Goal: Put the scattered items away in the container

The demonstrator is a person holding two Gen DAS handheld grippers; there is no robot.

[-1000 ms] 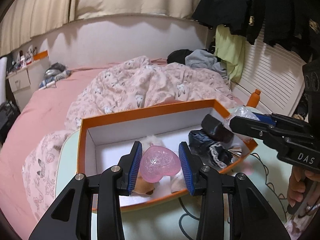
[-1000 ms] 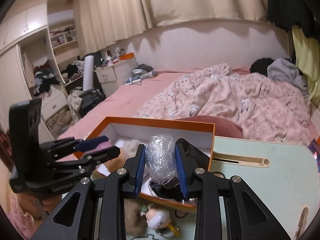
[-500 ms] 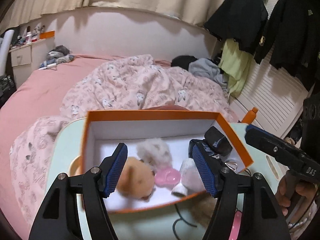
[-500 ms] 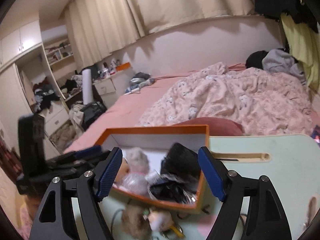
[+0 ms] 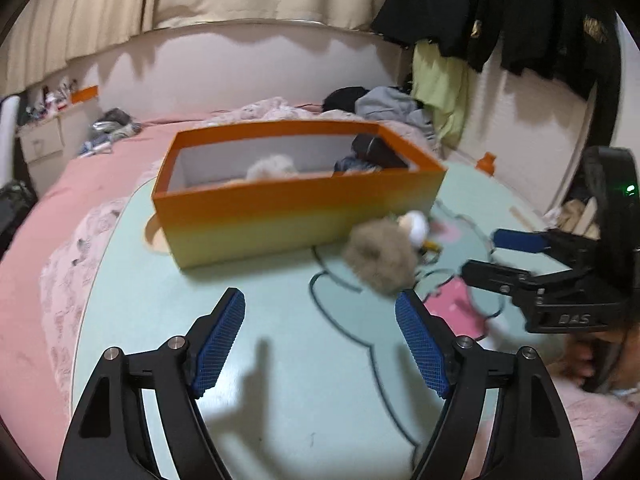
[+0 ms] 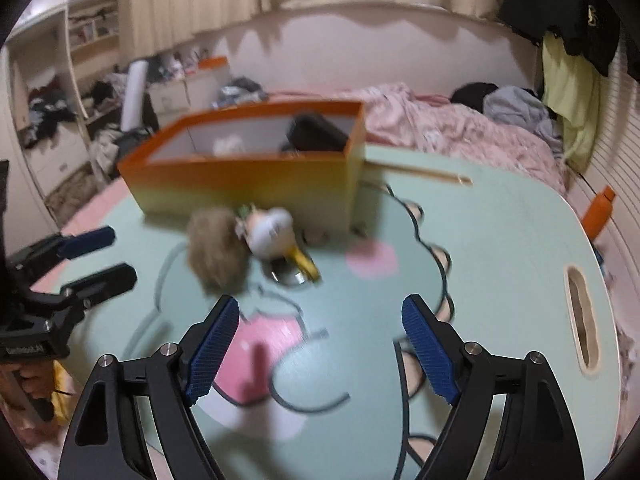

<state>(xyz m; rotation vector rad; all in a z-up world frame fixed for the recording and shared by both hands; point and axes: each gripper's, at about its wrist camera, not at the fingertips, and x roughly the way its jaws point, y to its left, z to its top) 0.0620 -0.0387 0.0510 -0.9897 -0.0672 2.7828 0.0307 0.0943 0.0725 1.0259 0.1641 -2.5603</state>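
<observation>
An orange box (image 5: 280,204) stands on the pale green table (image 5: 280,360), with a white fluffy item (image 5: 272,166) and dark items (image 5: 372,152) inside. It also shows in the right wrist view (image 6: 240,184). A brown furry pom-pom (image 5: 382,258) with a small white doll keychain (image 5: 416,224) lies on the table in front of the box, also in the right wrist view (image 6: 218,250). My left gripper (image 5: 320,340) is open and empty, low over the table. My right gripper (image 6: 320,344) is open and empty, near the keychain (image 6: 272,232).
A bed with a pink quilt (image 6: 440,120) lies behind the table. Clothes hang at the right (image 5: 520,20). An orange bottle (image 6: 598,210) stands at the table's right edge. A handle slot (image 6: 580,320) cuts through the table at the right.
Both grippers opened and let their items fall into the box: the pink heart from the left, the wrapped ball from the right. Both then pulled back and down to the table.
</observation>
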